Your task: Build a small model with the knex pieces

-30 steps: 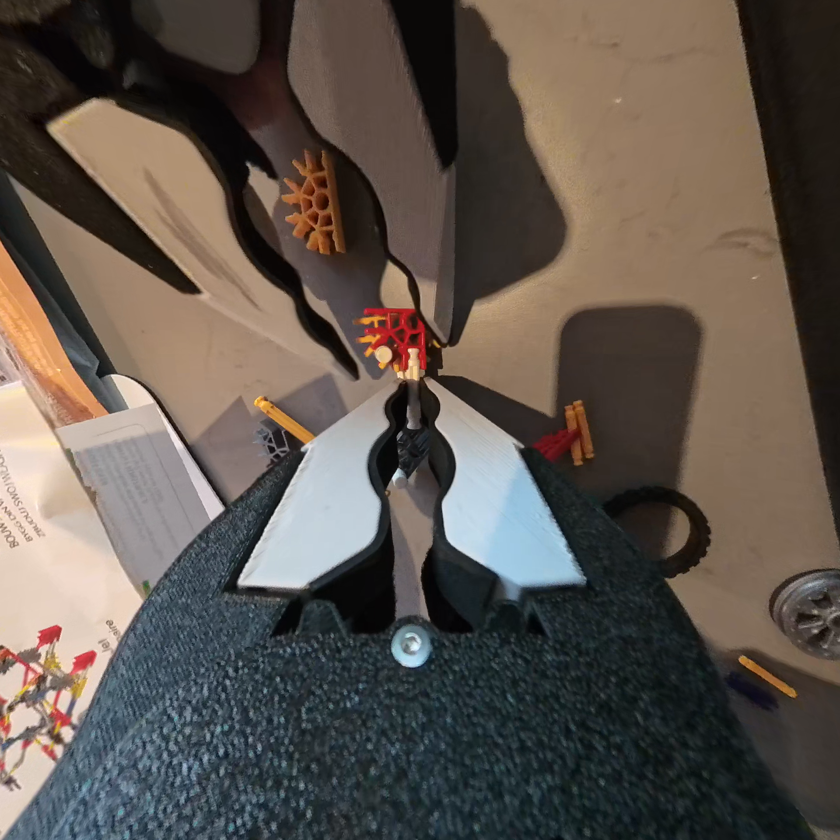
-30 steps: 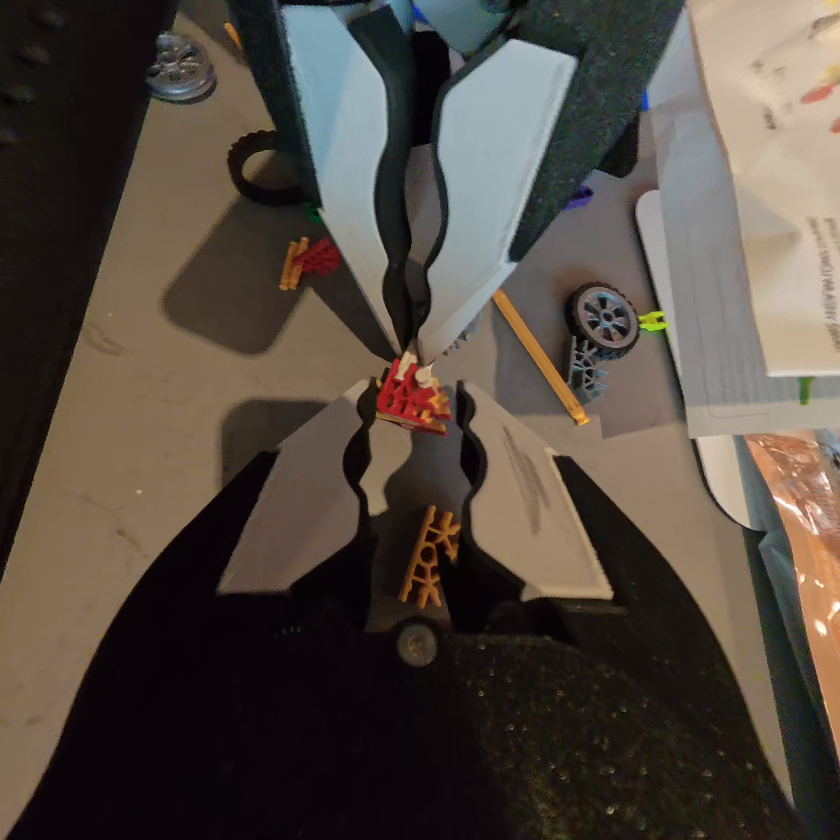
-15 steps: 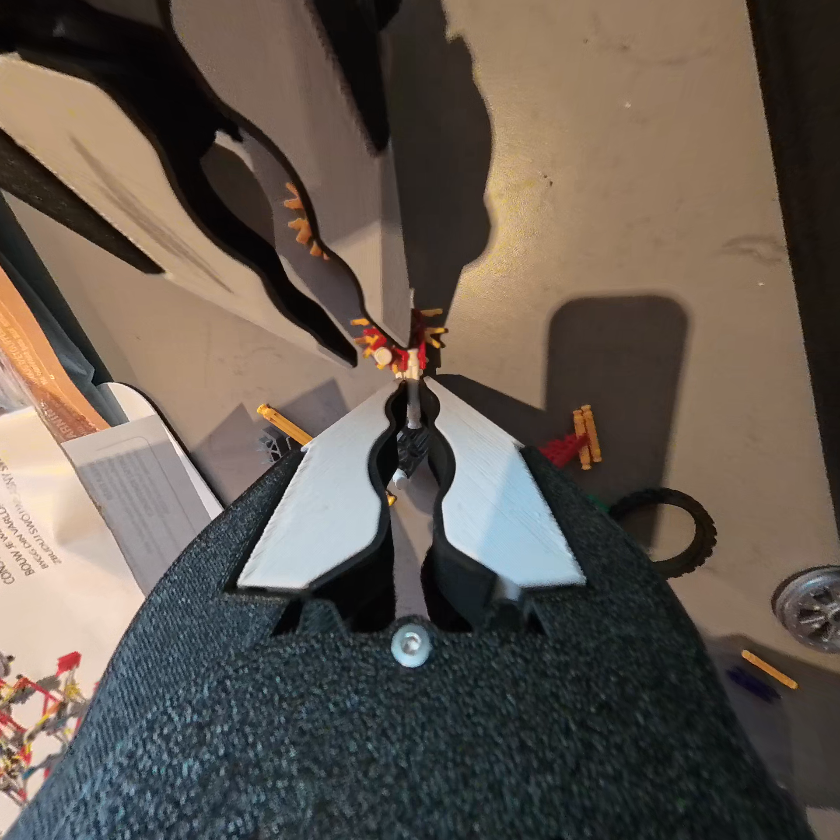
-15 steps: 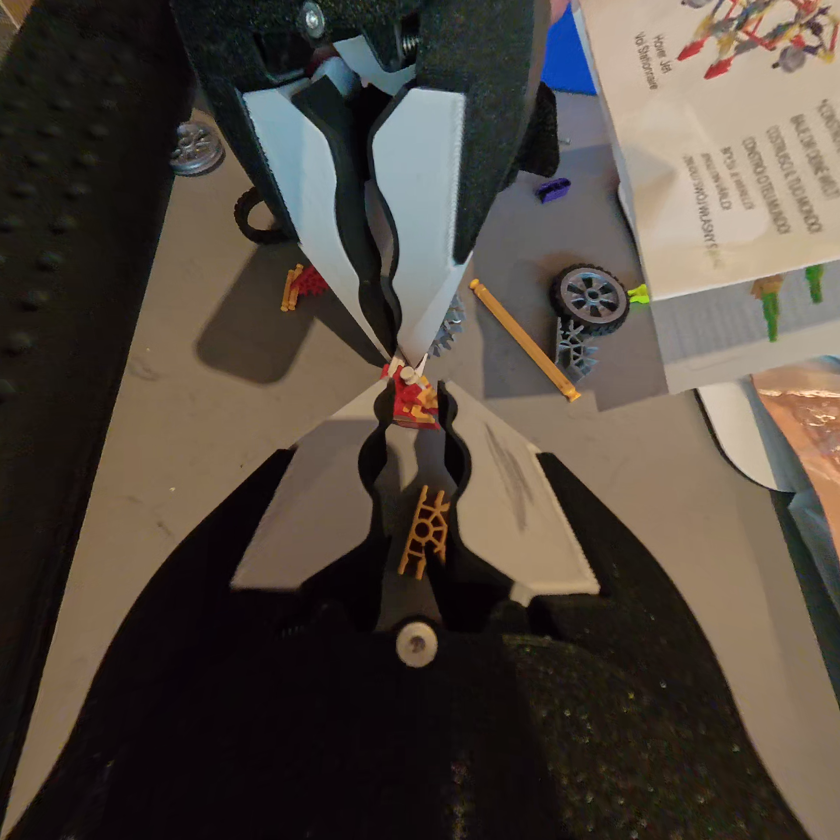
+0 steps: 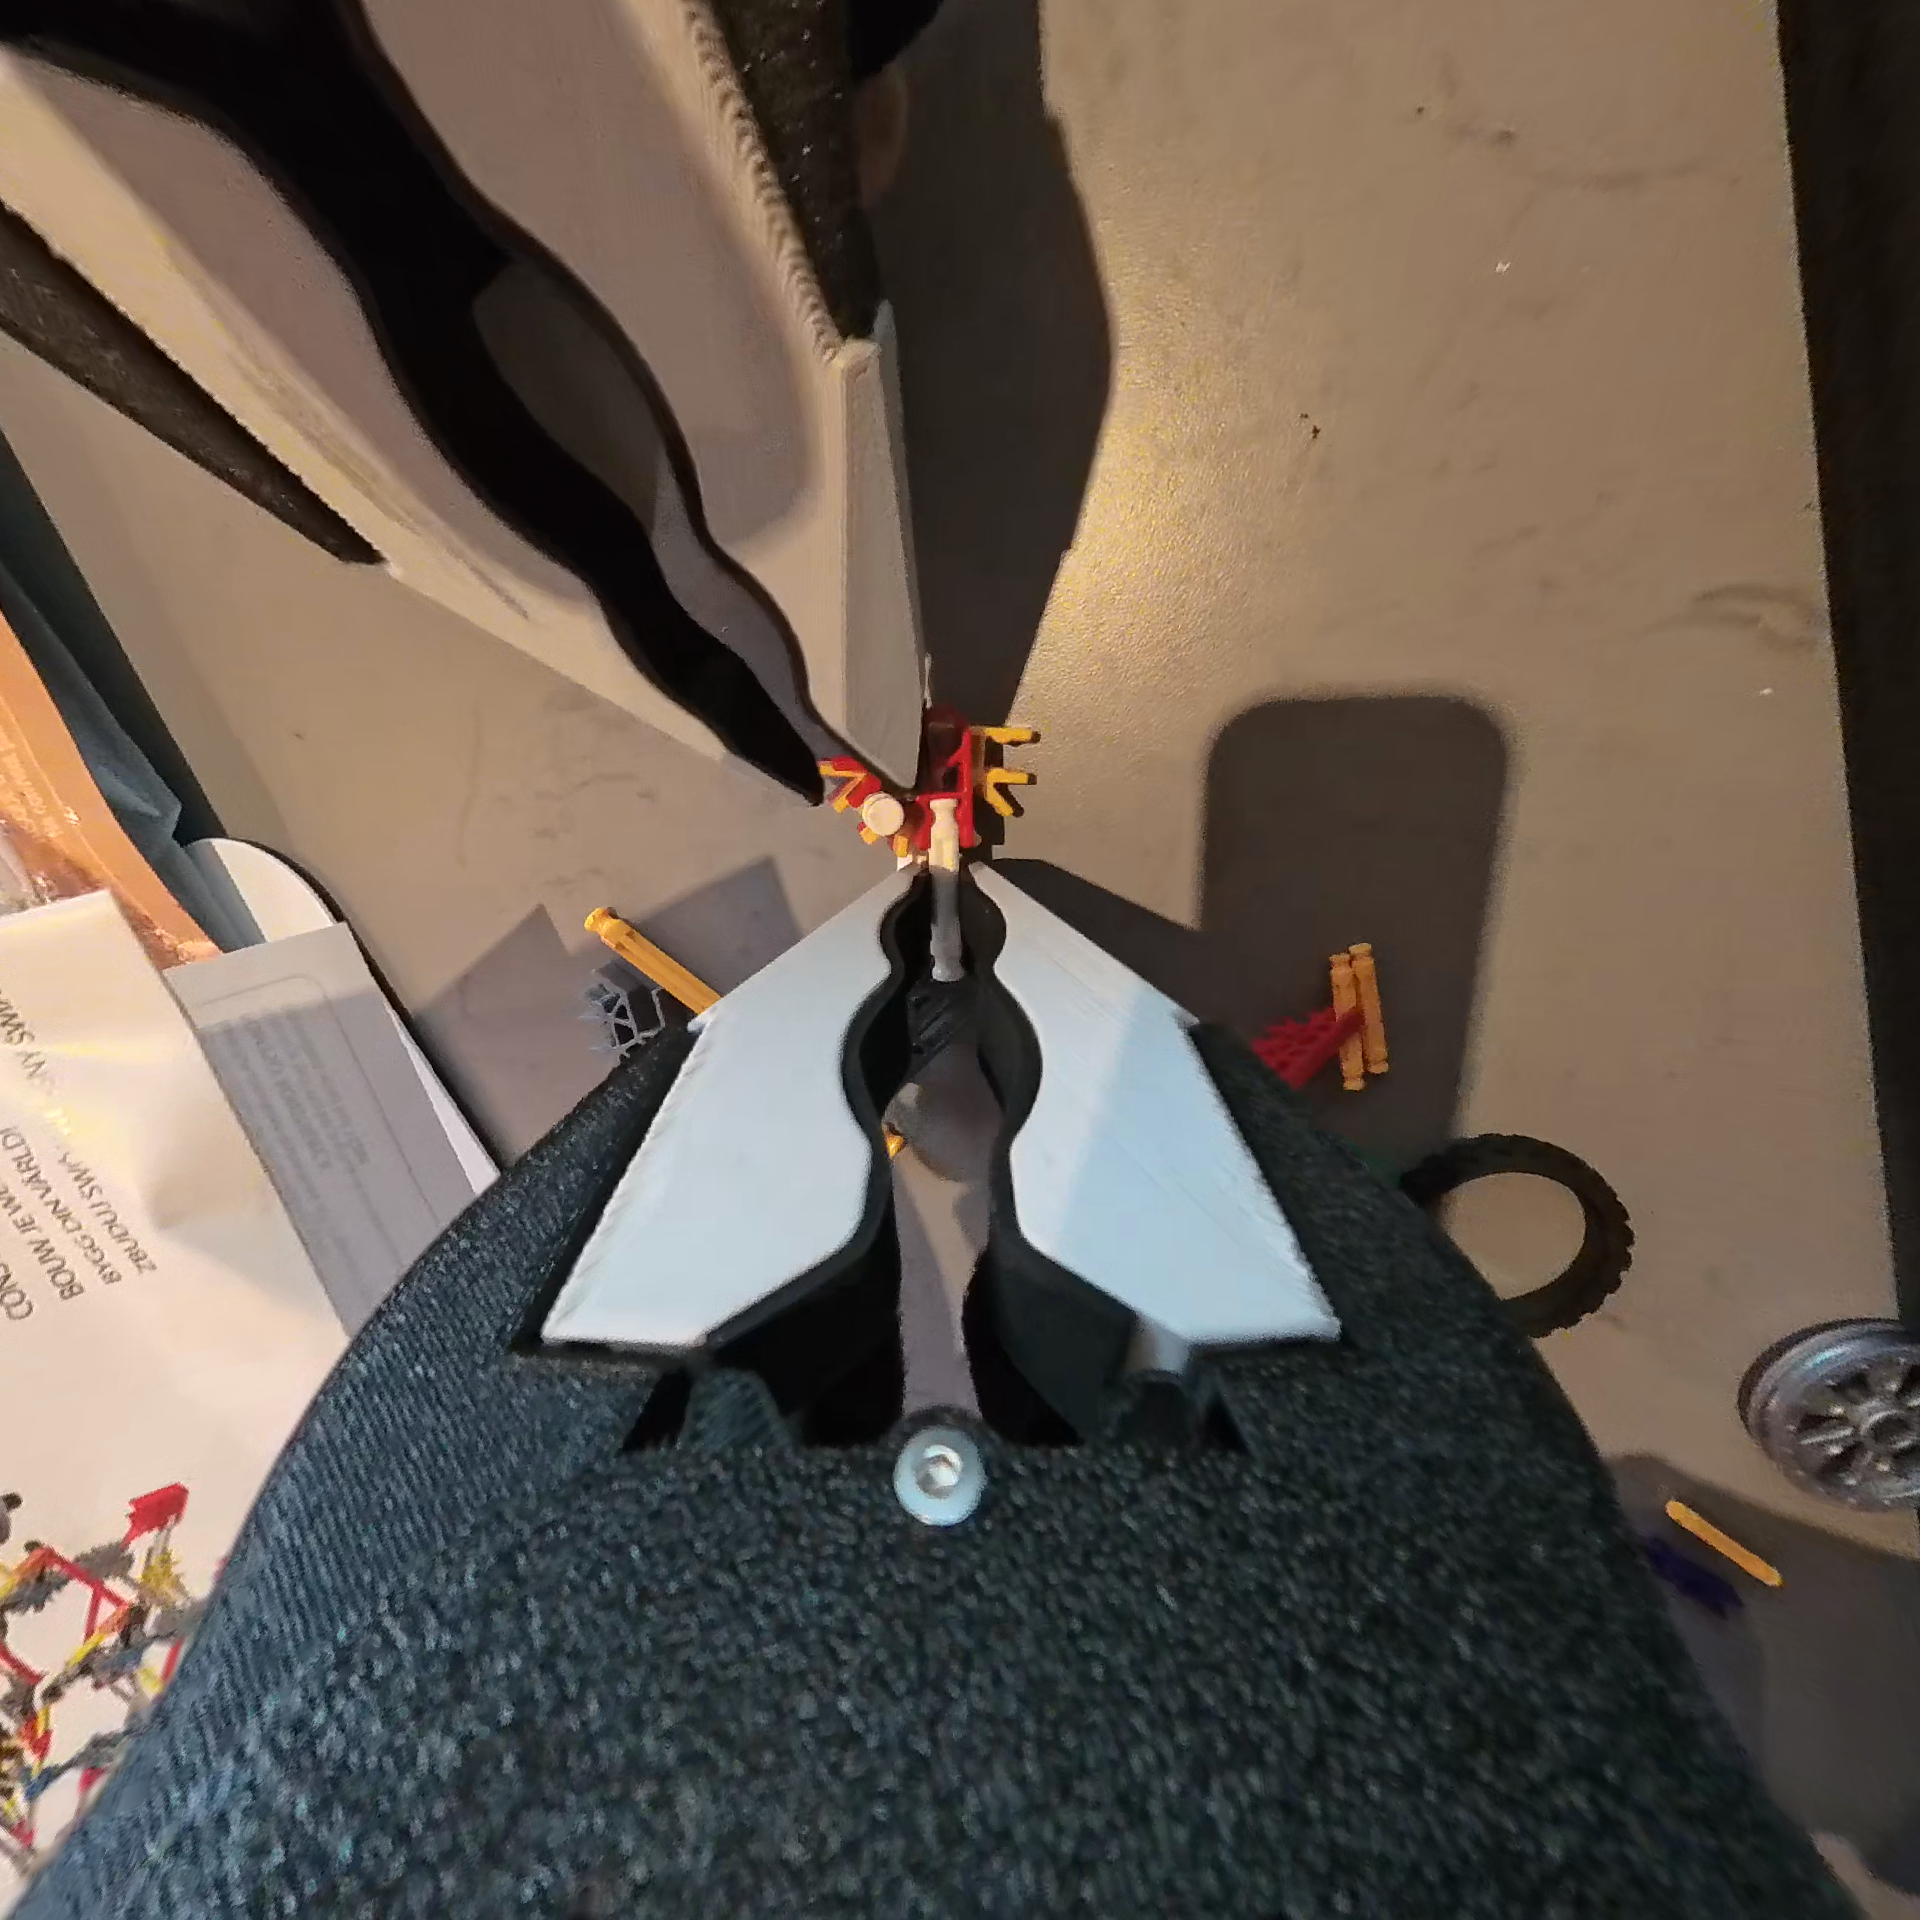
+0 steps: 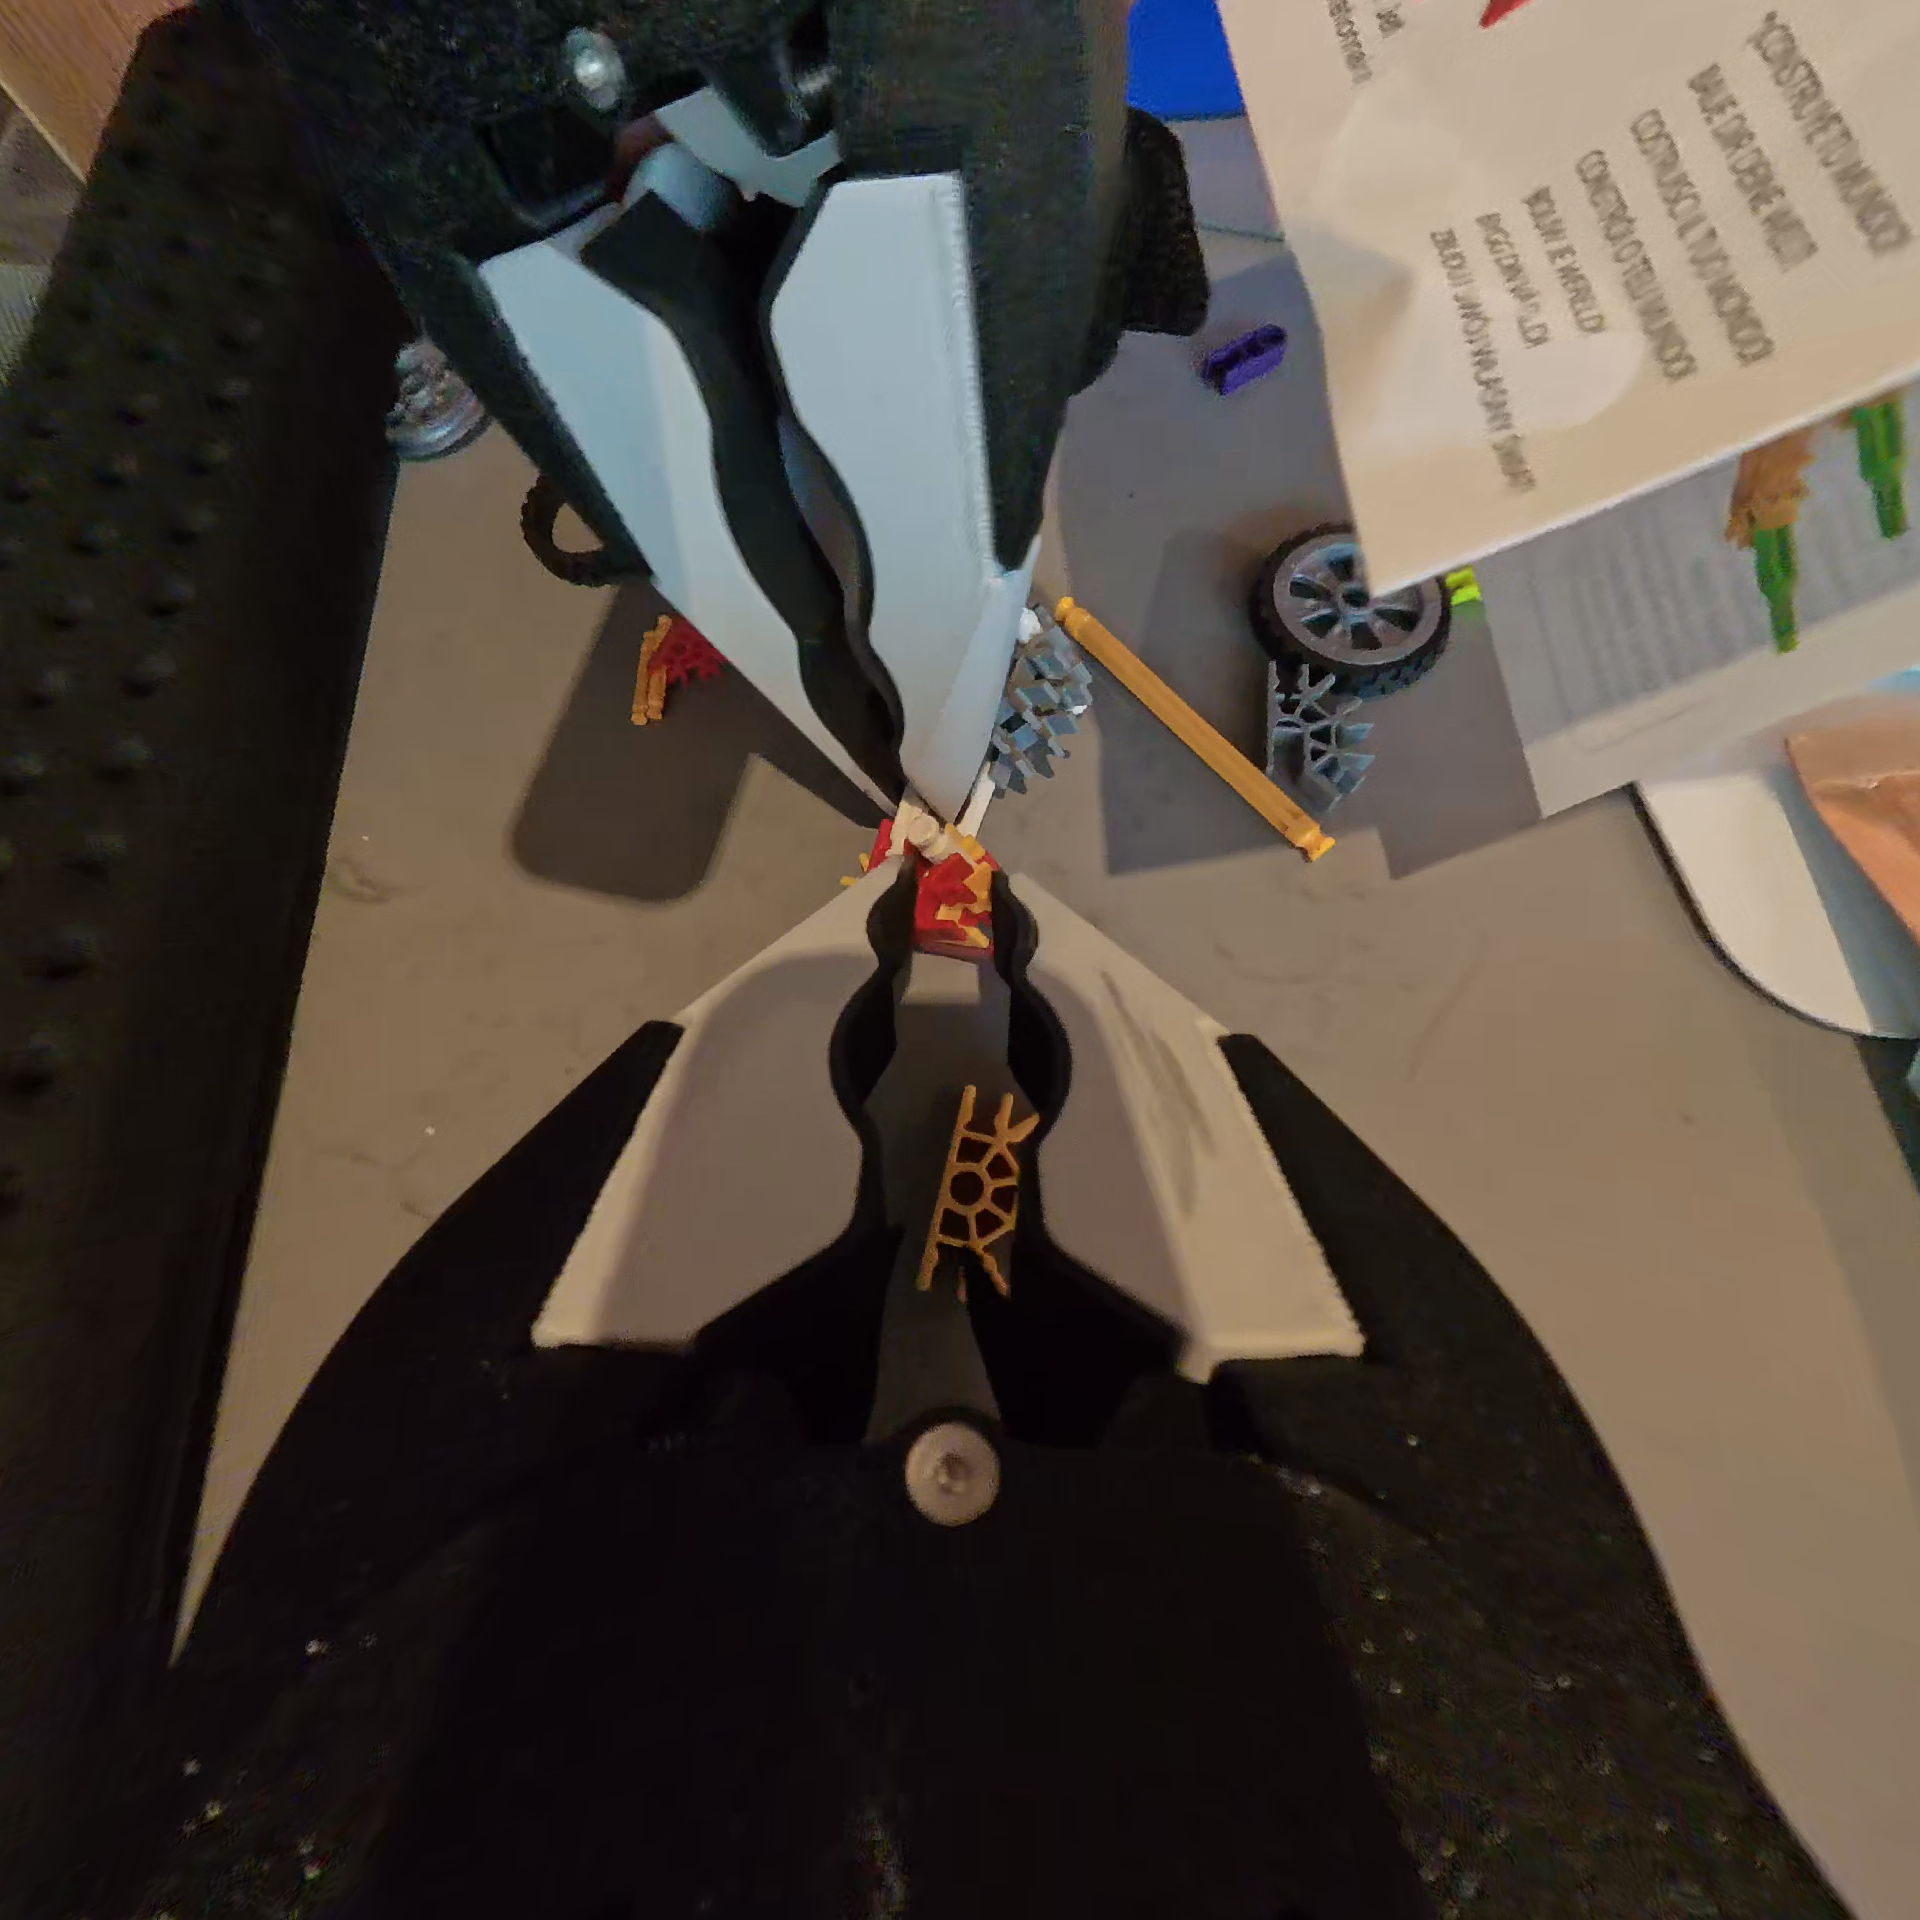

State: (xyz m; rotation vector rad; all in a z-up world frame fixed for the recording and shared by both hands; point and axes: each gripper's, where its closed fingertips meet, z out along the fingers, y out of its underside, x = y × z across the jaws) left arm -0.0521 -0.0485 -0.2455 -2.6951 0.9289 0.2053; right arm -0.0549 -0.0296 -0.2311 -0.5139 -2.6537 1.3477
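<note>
My left gripper (image 5: 940, 871) is shut on a short white rod (image 5: 945, 920) that carries a dark connector farther back between the fingers. The rod's front end meets a small red and orange connector cluster (image 5: 951, 784). My right gripper (image 6: 951, 883) faces it tip to tip and is shut on that cluster (image 6: 951, 906). In the left wrist view the right gripper (image 5: 883, 784) comes down from the top. In the right wrist view the left gripper (image 6: 925, 810) comes down from the top. An orange connector (image 6: 971, 1195) lies on the grey table (image 6: 1455, 1143) under the right gripper.
A black tyre (image 5: 1517, 1236), a grey wheel hub (image 5: 1839, 1423), a yellow rod (image 6: 1190, 727), a wheel with tyre (image 6: 1351, 613), grey connectors (image 6: 1314, 748), a purple piece (image 6: 1242, 358) and a red and orange pair (image 5: 1320, 1029) lie around. Printed sheets (image 5: 104, 1195) lie at one side, a black studded mat (image 6: 156, 727) at the other. Both grippers' tips are roughly 15 cm from the purple piece (image 6: 1242, 358).
My right gripper's jaws have gone from open to shut on the red and orange cluster. The left gripper has kept its hold on the white rod.
</note>
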